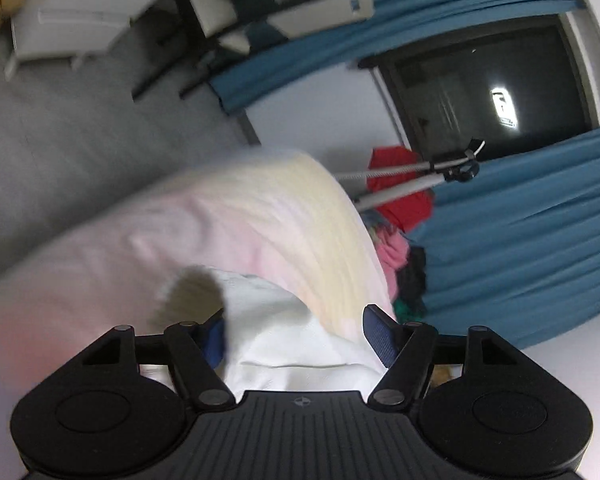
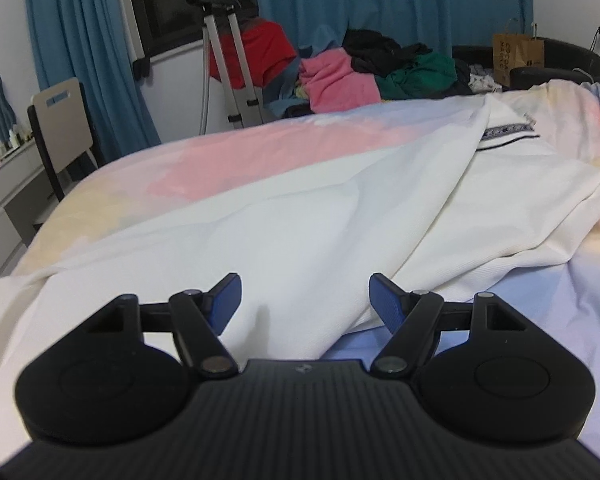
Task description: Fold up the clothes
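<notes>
Shirt (image 2: pixel 340 216): one, white, with a dark-trimmed collar, spread rumpled across the pastel bed (image 2: pixel 228 152). One brown paper bag (image 2: pixel 518 54) stands behind; contents not visible. Left gripper (image 1: pixel 296 336) gapes, shirt cloth between its fingers, ungripped. Right gripper (image 2: pixel 305 300) gapes over the hem, holding nothing.

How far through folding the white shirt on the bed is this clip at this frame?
Done: the white shirt lies on the bed, one side seemingly turned over the body near the collar. In hand: nothing; the right gripper is open above the hem, and the left gripper is open with cloth between its fingers, unpinched. Left: the remaining folds, plus the clothes pile behind.
</notes>
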### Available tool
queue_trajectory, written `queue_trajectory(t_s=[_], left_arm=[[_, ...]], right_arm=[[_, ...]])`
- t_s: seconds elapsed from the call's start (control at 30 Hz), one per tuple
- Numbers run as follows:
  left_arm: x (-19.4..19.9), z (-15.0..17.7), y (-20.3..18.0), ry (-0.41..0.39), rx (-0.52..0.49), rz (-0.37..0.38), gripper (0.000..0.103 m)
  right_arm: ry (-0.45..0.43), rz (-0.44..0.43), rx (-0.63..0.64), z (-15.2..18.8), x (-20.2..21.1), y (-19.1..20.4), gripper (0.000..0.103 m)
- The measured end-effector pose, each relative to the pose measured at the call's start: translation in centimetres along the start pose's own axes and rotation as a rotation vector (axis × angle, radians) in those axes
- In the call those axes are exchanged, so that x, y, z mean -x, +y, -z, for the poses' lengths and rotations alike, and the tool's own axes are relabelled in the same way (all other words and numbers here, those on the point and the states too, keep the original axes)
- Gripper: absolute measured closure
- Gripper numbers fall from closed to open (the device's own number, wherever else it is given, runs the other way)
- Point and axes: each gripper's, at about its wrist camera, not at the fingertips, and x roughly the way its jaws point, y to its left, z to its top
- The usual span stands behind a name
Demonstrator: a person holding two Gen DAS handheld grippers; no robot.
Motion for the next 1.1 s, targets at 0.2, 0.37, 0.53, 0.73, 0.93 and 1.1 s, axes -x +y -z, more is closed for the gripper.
queue_trajectory(t_s=[0.2, 0.37, 0.53, 0.73, 0.93, 1.1], left_arm=[[-5.5, -1.4, -1.9, -0.021, -0.015, -0.162, 0.078], [-6.4, -4.5, -7.7, -0.116, -0.069, -0.196, 0.094], [-9.1, -8.3, -16.9, -0.193, -0.217, -0.214, 0.095], [-16.7, -11.9, -24.8, -0.301, -0.29, -0.301, 0.095], [-24.8, -12.4, -22.2, -0.233, -0.307, -0.475, 0.086], [-24.2, -11.4, -20.8, -0.175, -0.334, -0.534, 0.019]], right_arm=[[0.011, 0.015, 0.037, 0.4, -1.1, 0.9, 0.03], [-0.007, 0.023, 0.051, 0.3, -0.4, 0.5, 0.03], [-0.028, 0.009, -0.011, -0.5, -0.5, -0.4, 0.03], [-0.051, 0.071, -0.135, -1.2, -2.3, -3.0, 0.03], [-0.096, 0.104, -0.125, -1.4, -4.3, -3.5, 0.03], [-0.101, 0.069, -0.08, -1.1, -5.4, -2.9, 0.03]])
